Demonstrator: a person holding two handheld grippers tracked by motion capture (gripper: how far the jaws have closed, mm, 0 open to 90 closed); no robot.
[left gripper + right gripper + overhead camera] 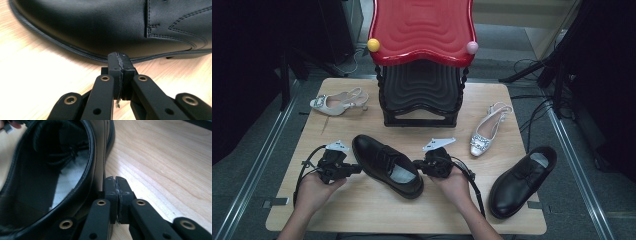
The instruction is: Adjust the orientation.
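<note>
You will find no text, label, brand, number or sign that can be read in any of the three views.
</note>
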